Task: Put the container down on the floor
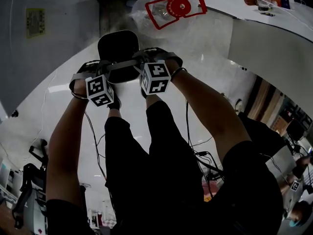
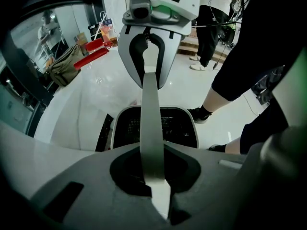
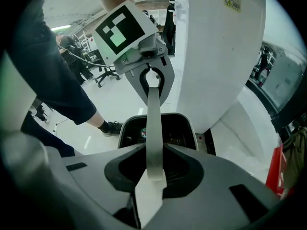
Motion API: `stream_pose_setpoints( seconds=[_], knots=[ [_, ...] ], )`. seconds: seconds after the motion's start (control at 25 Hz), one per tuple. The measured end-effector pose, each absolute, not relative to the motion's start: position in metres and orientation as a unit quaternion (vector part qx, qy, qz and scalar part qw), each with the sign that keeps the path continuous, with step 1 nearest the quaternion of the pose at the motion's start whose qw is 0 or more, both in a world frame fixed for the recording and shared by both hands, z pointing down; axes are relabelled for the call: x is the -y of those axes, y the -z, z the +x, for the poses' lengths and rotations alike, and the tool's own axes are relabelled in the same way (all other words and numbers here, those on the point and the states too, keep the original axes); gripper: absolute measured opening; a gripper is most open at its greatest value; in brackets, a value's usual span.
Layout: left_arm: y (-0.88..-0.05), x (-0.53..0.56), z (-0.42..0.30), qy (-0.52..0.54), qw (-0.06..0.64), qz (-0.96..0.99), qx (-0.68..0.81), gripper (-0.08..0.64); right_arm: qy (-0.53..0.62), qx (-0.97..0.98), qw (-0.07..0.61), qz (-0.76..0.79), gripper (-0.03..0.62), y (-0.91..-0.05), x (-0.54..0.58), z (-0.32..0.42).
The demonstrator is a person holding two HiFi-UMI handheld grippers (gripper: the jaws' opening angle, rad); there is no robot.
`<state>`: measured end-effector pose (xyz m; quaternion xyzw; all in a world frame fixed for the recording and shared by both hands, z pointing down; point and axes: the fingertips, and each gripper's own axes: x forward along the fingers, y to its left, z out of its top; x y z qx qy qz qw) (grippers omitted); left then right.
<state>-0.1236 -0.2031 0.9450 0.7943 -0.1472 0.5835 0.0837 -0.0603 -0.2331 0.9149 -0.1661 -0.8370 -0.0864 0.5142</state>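
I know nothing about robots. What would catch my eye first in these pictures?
Two hand-held tools with black-and-white marker cubes, the left gripper and the right gripper, are both clamped on the grey handle of a black container, held out in front of the person's legs. Beyond it, a bright red object in a clear bag lies on the pale floor.

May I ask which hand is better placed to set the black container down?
Neither: the left hand-held gripper and right hand-held gripper both clamp the flat grey handle of the black container, so lowering together seems best.
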Motion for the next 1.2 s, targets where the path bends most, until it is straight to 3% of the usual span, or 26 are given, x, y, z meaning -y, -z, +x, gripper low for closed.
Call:
stream_pose_setpoints(
  seconds=[1.2],
  knots=[
    [-1.024,0.242,-0.151,-0.594,0.061,0.784,0.17,0.023,0.125,0.835,0.518,-0.137,0.079,-0.992,0.271,-0.085]
  ],
)
